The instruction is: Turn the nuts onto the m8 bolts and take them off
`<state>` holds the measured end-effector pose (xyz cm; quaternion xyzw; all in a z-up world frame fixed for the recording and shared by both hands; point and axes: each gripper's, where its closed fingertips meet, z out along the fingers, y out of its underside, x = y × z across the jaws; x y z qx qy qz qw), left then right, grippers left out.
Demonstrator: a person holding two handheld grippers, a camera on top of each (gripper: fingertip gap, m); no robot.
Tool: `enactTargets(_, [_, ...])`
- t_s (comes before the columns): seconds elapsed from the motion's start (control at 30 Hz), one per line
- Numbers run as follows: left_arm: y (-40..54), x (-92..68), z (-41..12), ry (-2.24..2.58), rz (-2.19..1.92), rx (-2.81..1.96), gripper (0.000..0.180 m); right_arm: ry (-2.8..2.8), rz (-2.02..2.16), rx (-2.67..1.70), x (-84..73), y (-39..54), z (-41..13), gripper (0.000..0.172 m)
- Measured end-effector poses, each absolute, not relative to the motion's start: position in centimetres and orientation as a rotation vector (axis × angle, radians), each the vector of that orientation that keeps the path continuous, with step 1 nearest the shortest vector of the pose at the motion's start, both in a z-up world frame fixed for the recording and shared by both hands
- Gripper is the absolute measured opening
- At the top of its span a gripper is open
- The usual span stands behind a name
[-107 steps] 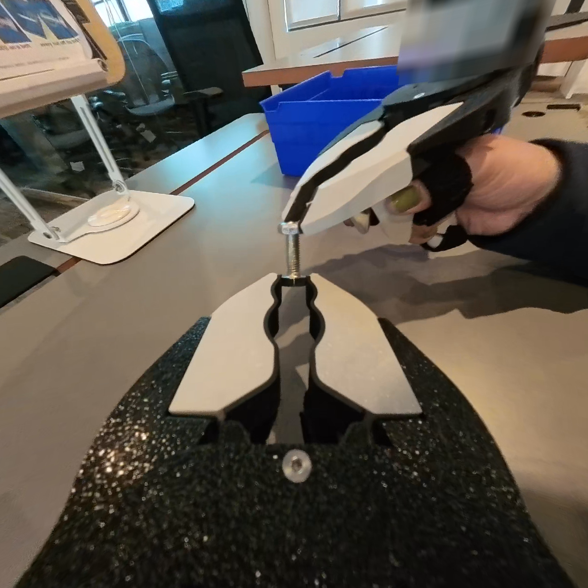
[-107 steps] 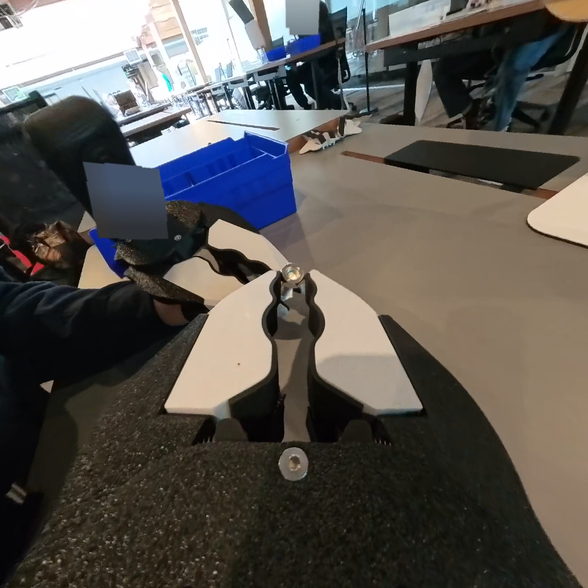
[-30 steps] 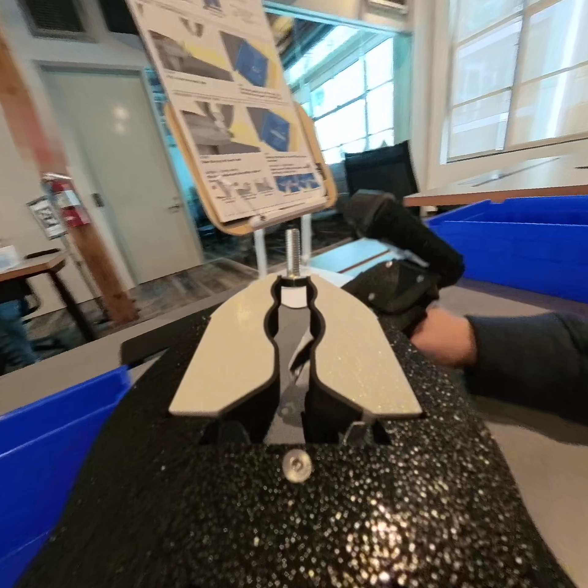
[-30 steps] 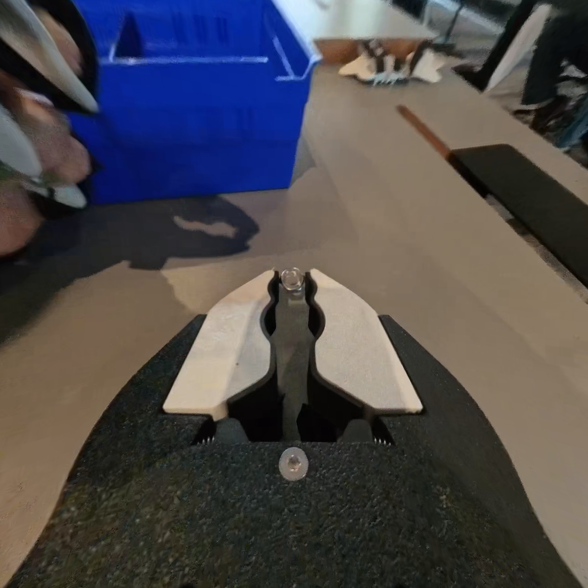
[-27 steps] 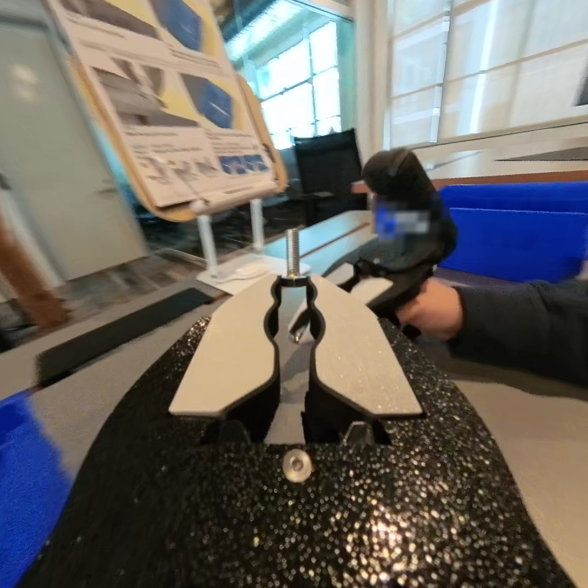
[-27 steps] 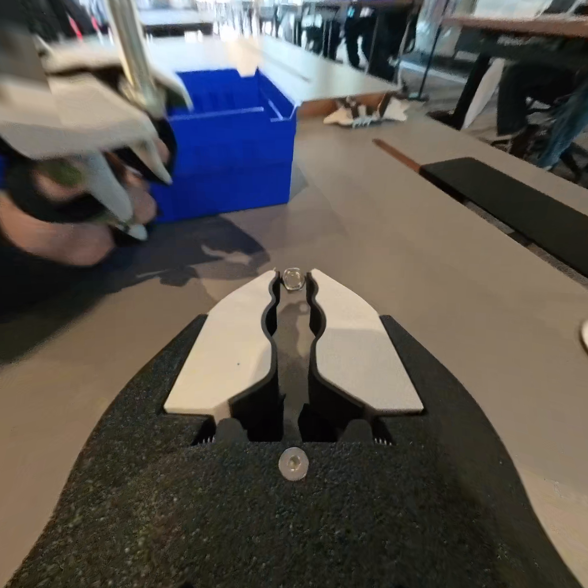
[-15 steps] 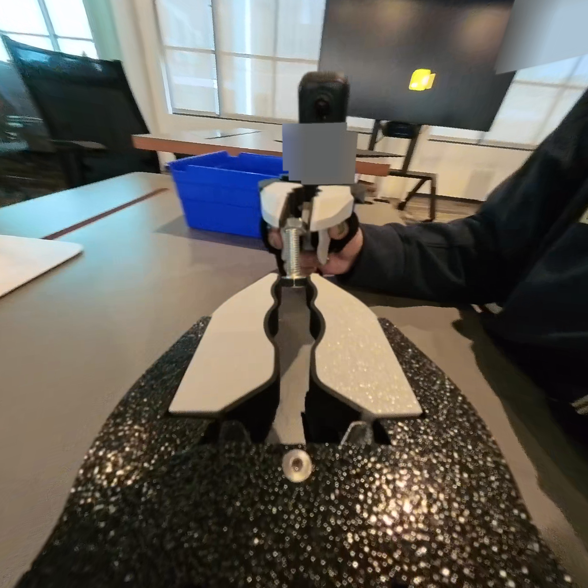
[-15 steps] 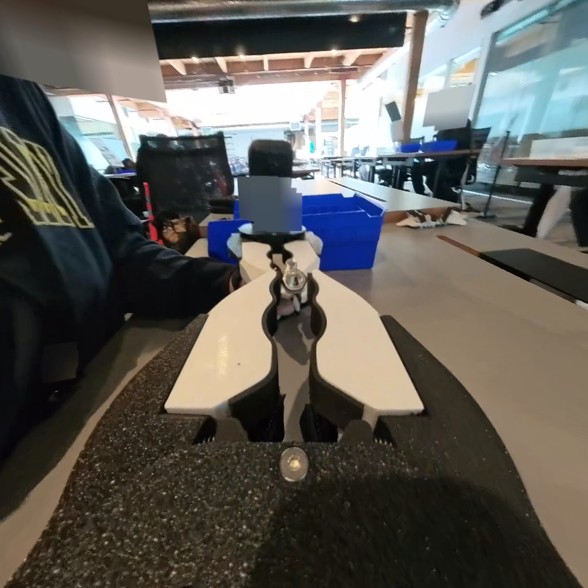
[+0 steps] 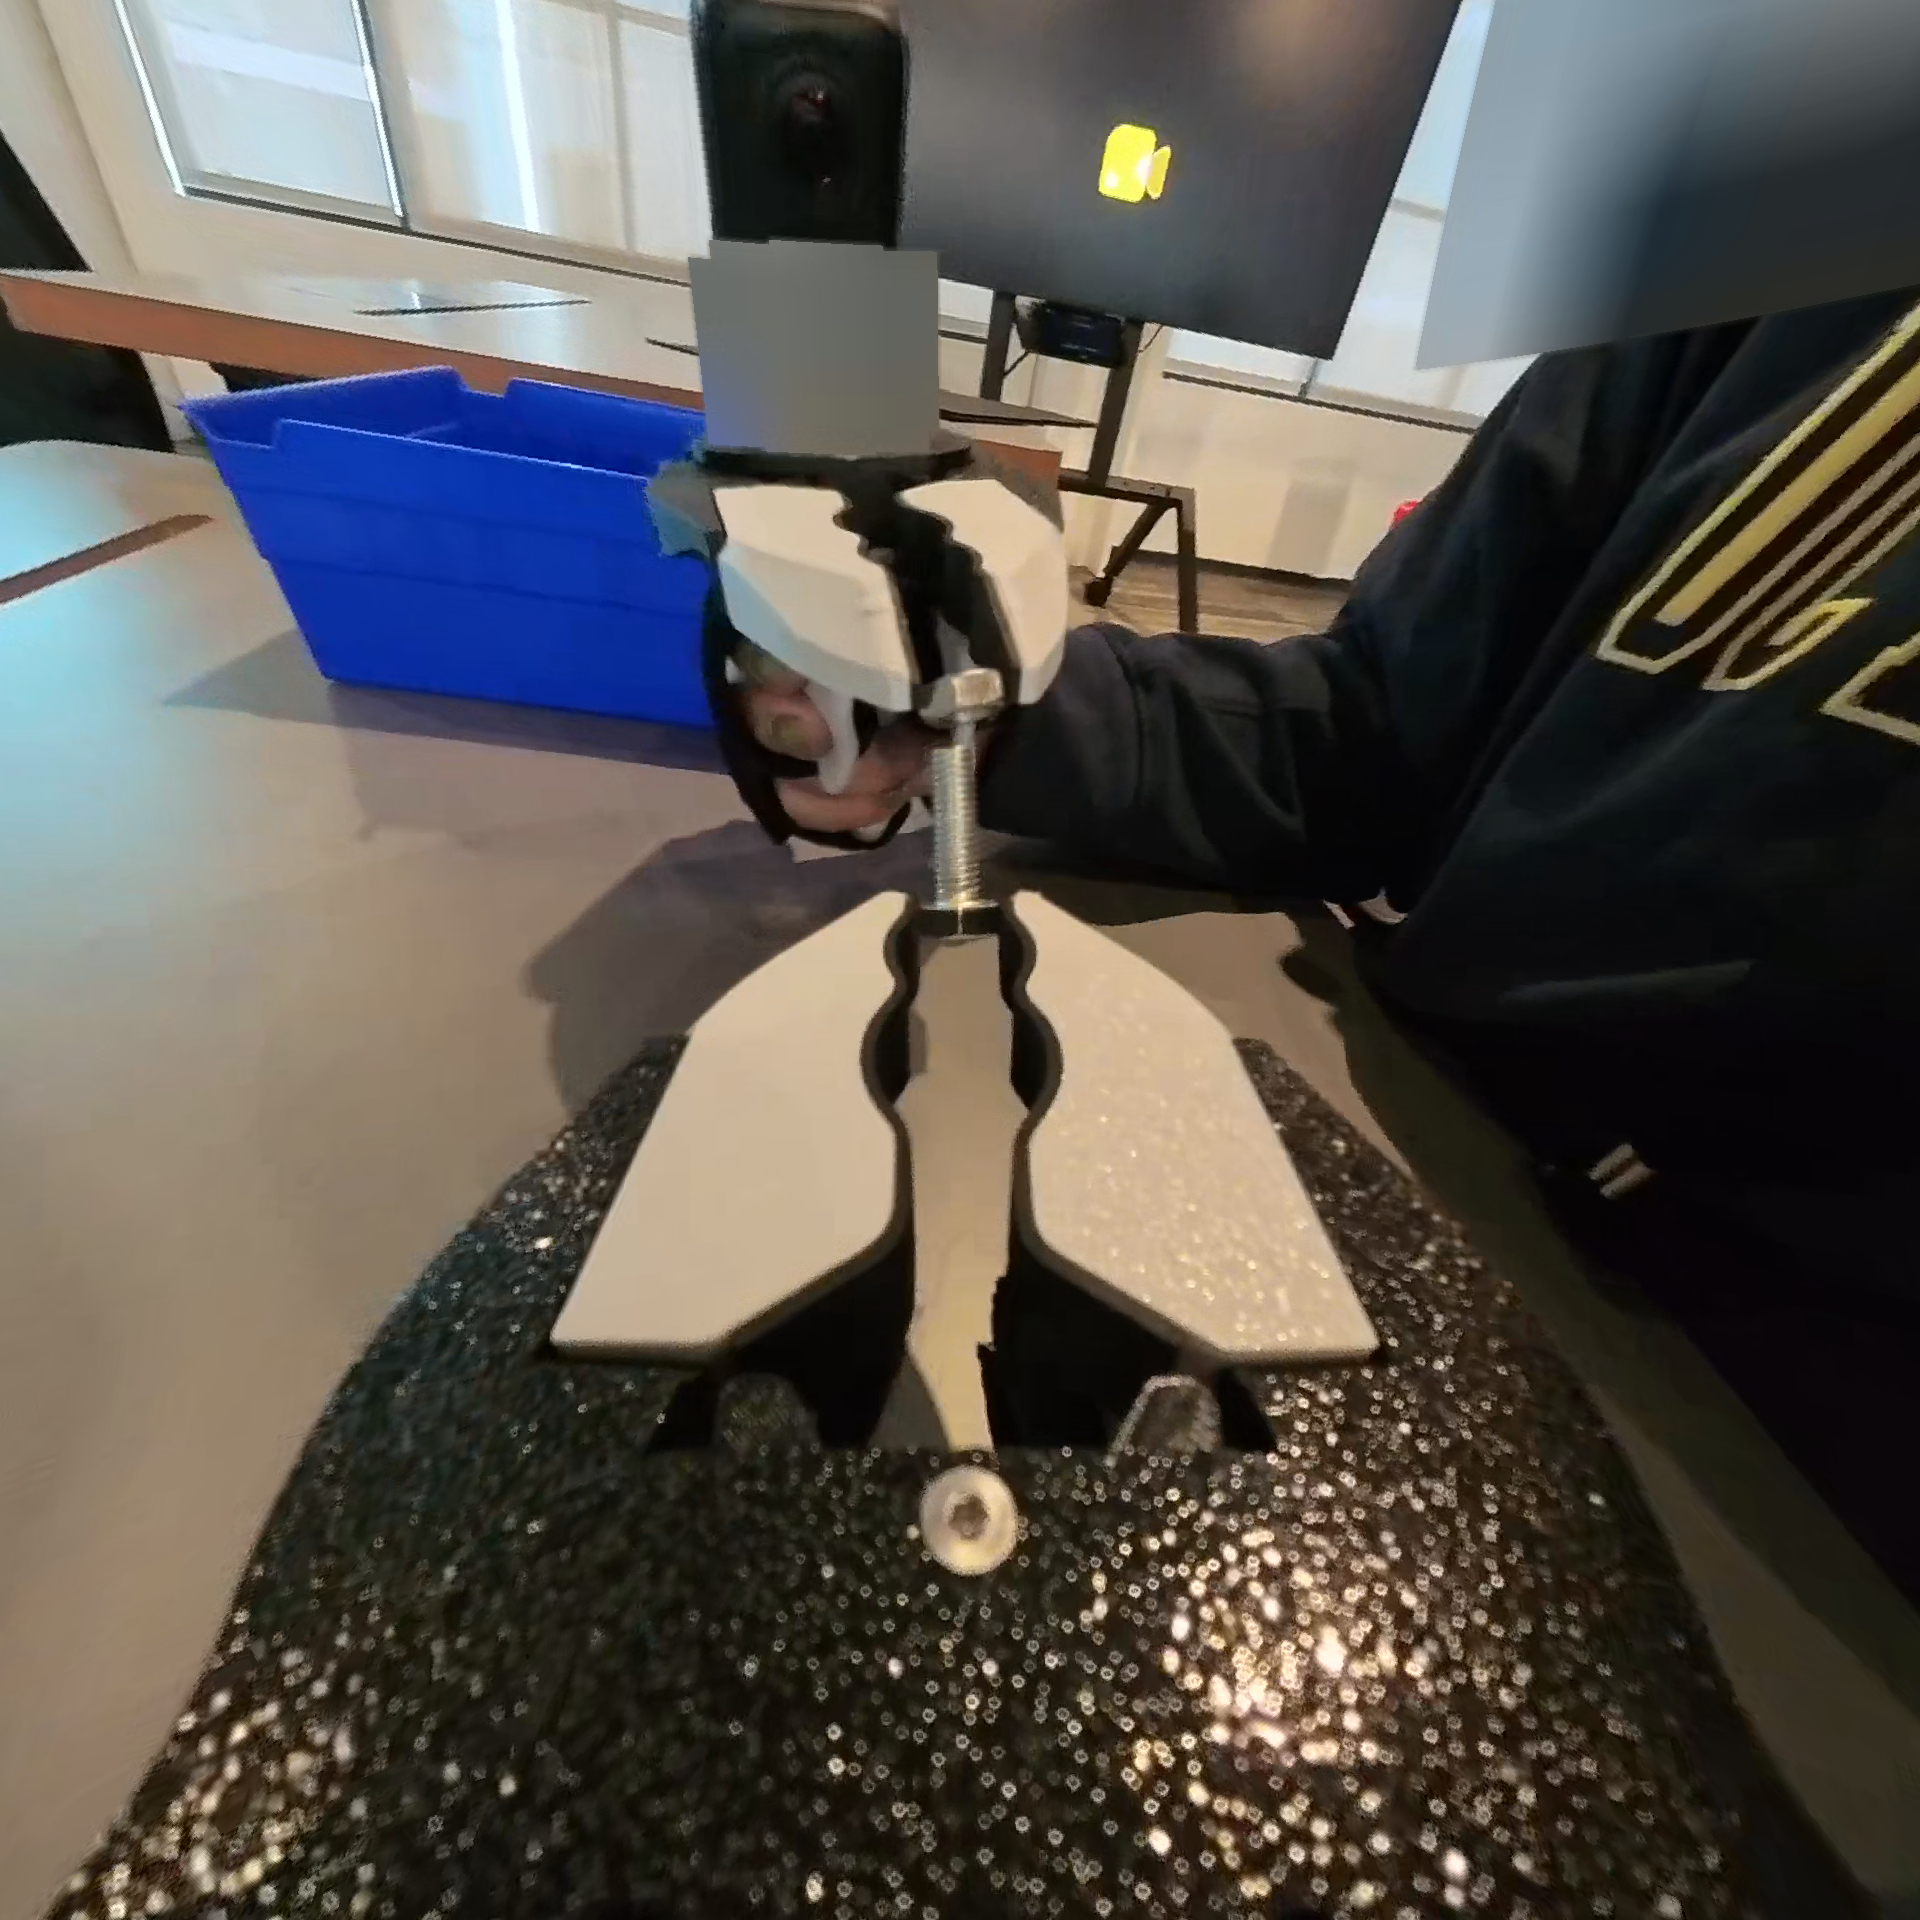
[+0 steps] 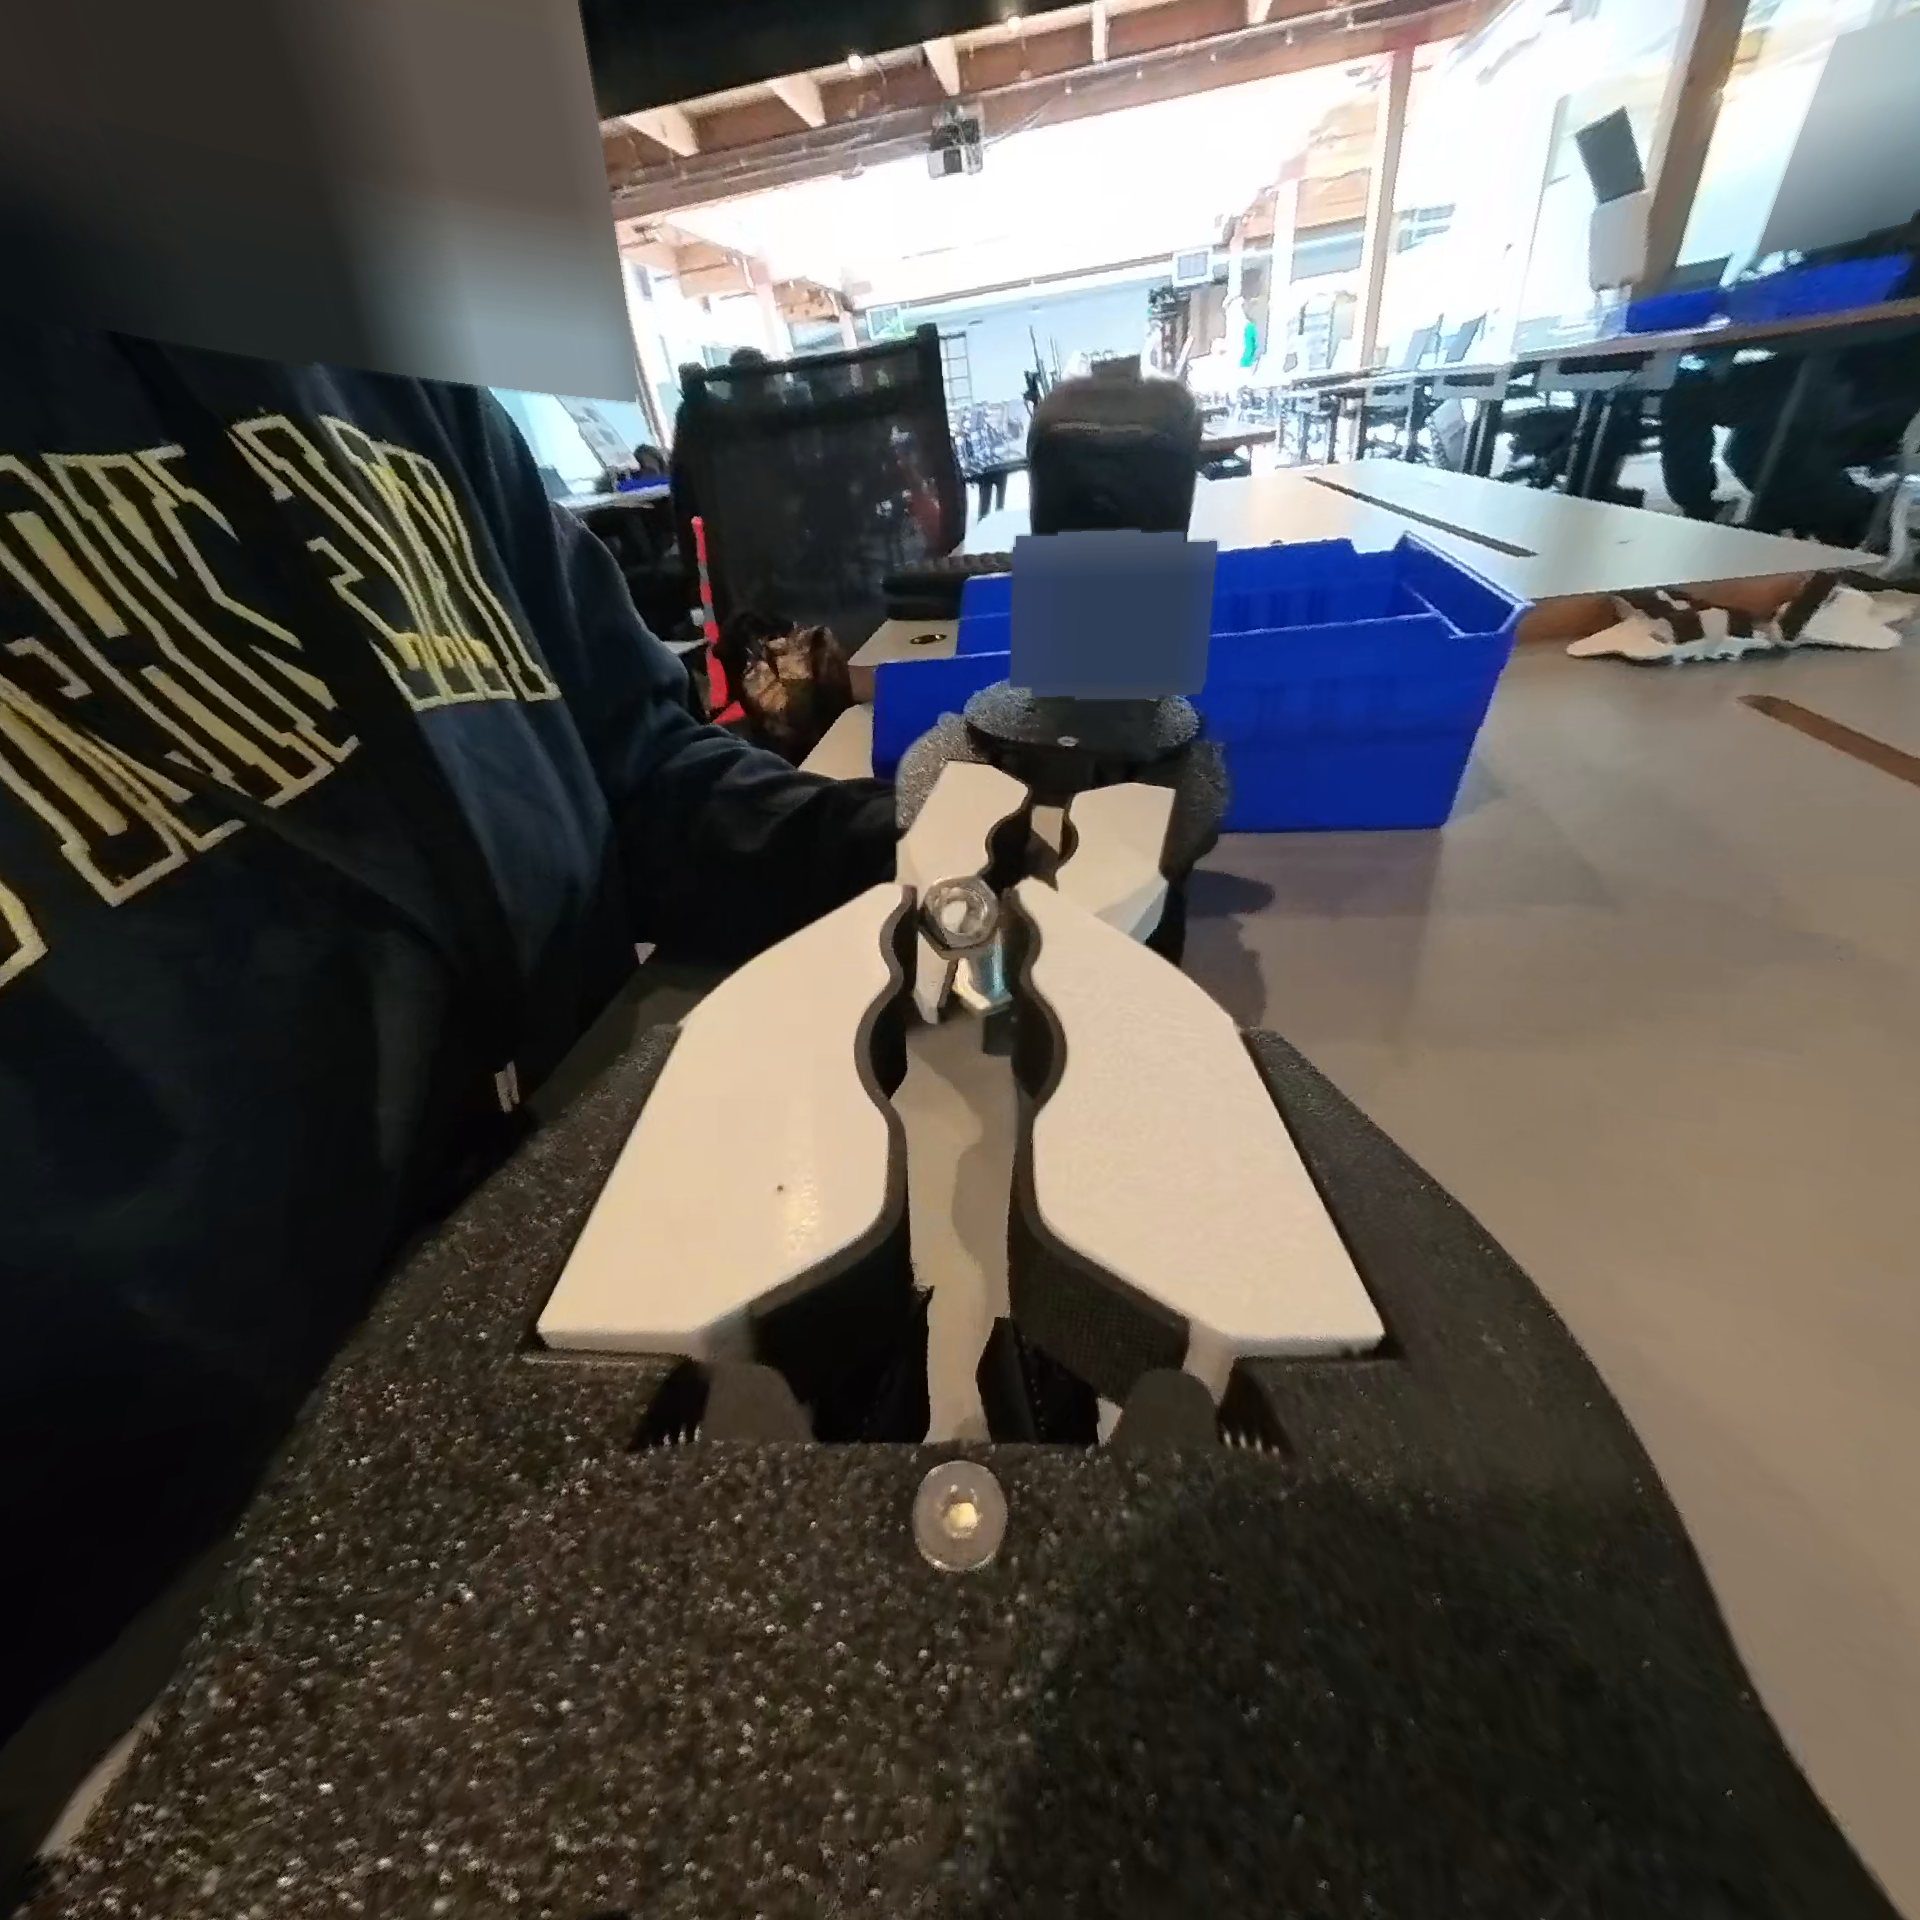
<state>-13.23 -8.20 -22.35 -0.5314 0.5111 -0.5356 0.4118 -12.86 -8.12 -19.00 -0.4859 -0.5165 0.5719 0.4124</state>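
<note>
My left gripper [image 9: 956, 923] is shut on the hex head of a silver bolt [image 9: 954, 821], whose threaded shaft stands straight up from the fingertips. My right gripper [image 9: 961, 698] faces it from the far side. It is shut on a silver hex nut [image 9: 963, 696] that sits at the top end of the thread. In the right wrist view the nut [image 10: 958, 920] is pinched between my right gripper's [image 10: 958, 925] tips. The bolt's shaft [image 10: 987, 975] shows just below it, and the left gripper's white fingers [image 10: 1101, 842] lie beyond.
A blue bin [image 9: 468, 561] stands on the grey table [image 9: 260, 935] behind the grippers; it also shows in the right wrist view [image 10: 1351, 707]. The person's dark sleeve and torso [image 9: 1558, 831] fill the right of the left wrist view. A black mat strip [image 10: 1829, 727] lies far right. Only a small space, under 4 cm, lies between the two pairs of fingers.
A second ago the grippers were apart, the bolt in the left and the nut in the right. They have swung to face each other, and the nut now sits on the bolt's tip.
</note>
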Motion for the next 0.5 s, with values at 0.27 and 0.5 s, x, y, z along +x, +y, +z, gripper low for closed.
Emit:
enactTargets(0.27, [-8.87,-13.12,-22.47,1.330,-1.383,-1.326,0.014,-1.348,1.443,-1.232,-13.29,-8.52,-19.78,0.015])
enactTargets(0.5, [-8.66,-13.14,-22.40,1.313,-1.392,-1.334,0.014,-1.342,1.394,-1.223,-13.35,-8.19,-19.75,0.015])
